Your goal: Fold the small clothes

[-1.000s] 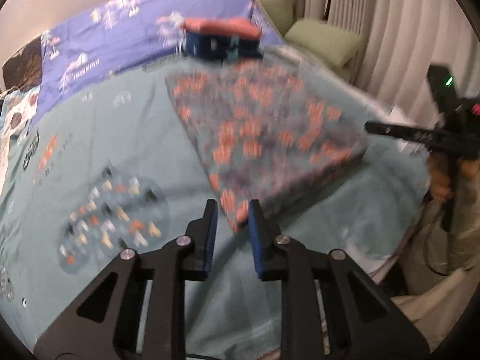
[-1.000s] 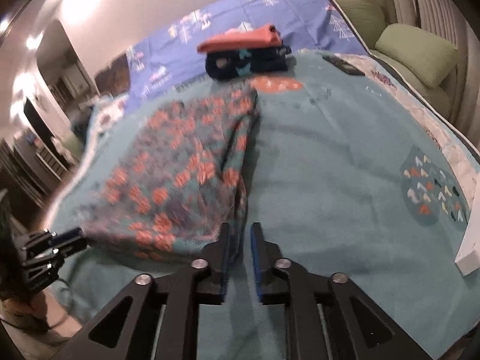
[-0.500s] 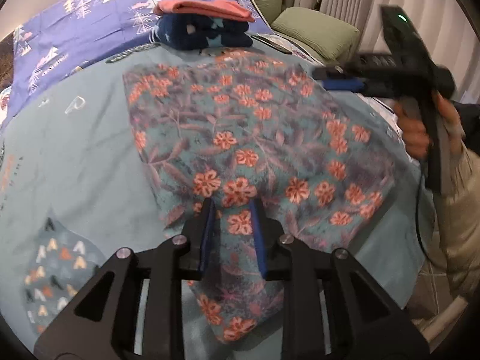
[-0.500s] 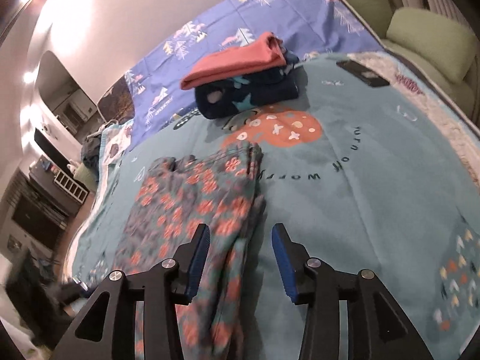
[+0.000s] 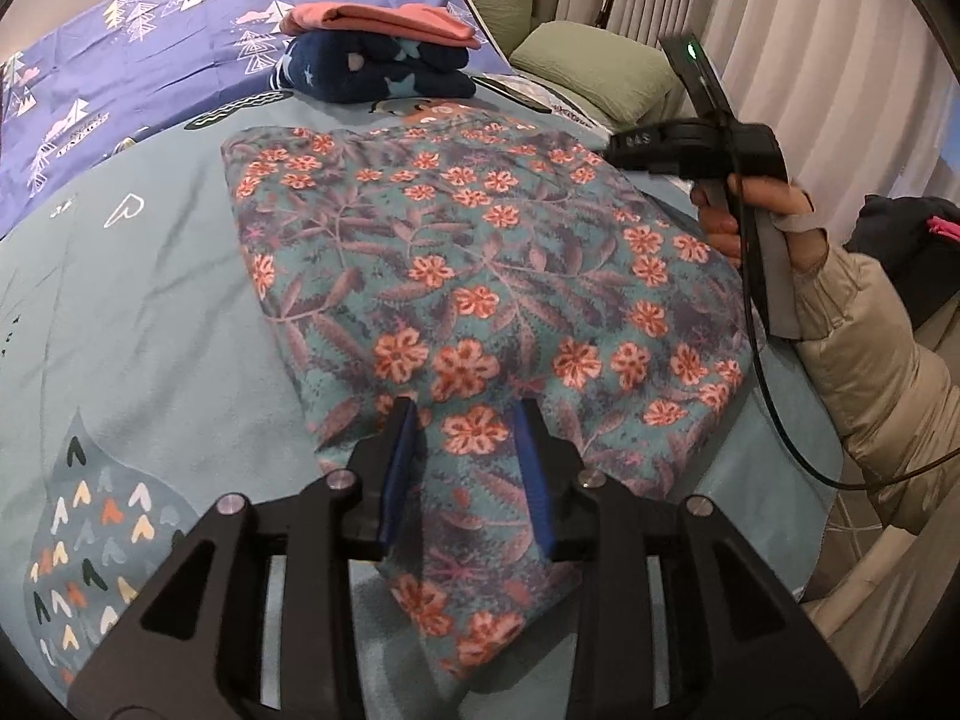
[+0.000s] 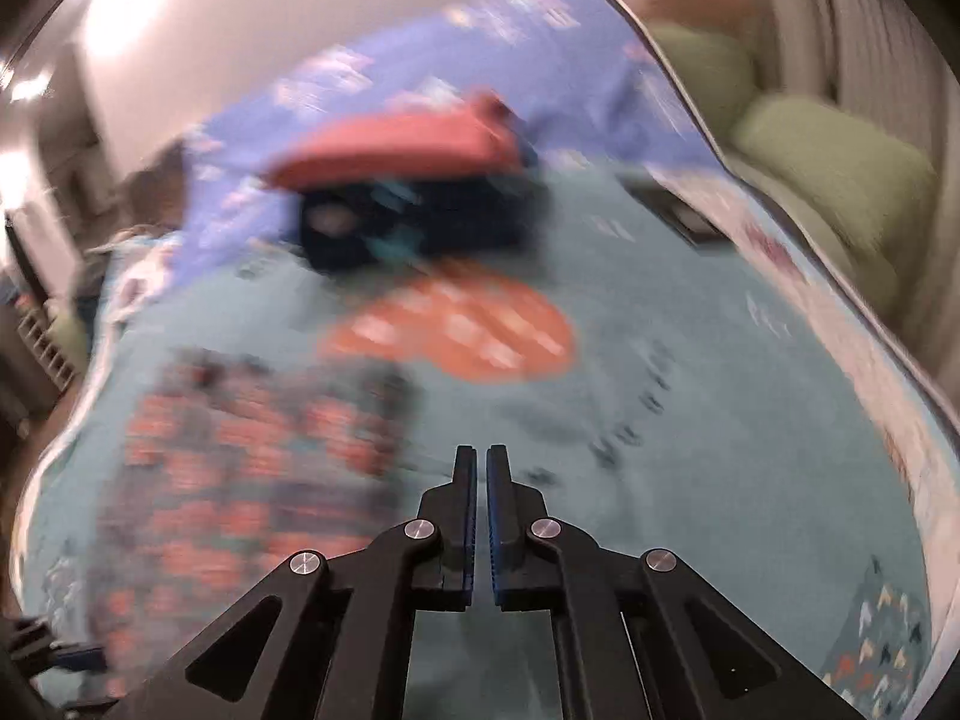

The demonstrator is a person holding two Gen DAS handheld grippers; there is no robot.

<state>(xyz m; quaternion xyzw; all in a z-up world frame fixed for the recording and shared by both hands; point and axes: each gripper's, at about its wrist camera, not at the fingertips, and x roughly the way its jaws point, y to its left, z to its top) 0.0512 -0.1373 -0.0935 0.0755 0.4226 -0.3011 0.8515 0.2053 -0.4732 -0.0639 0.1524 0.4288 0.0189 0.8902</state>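
Lying flat on the teal blanket (image 5: 138,276) over the bed, the floral garment (image 5: 480,276) sits toward the near edge, with its pointed near corner running right under the left gripper (image 5: 465,468). Looks like soft fleecy stuff, already doubled over at least once, so I'd guess it's light, floppy and a bit thick at the folds, nothing fragile, and not slippery on that blanket. The left fingers (image 5: 399,456) have just been opening and now stand partly apart, straddling the near corner without pinching it. The right gripper (image 6: 481,516) has snapped closed, fingers nearly touching with nothing between them, hovering over bare blanket just beside the garment's far right side; that view is pretty smeared though. A person's hand (image 5: 756,216) and puffy sleeve (image 5: 870,360) carry it. Best places to grab, I reckon: the corners or a folded edge, pinching all layers together, since a mid-panel grab would just bunch it. Stack of folded clothes (image 5: 378,54) sits near the far side.
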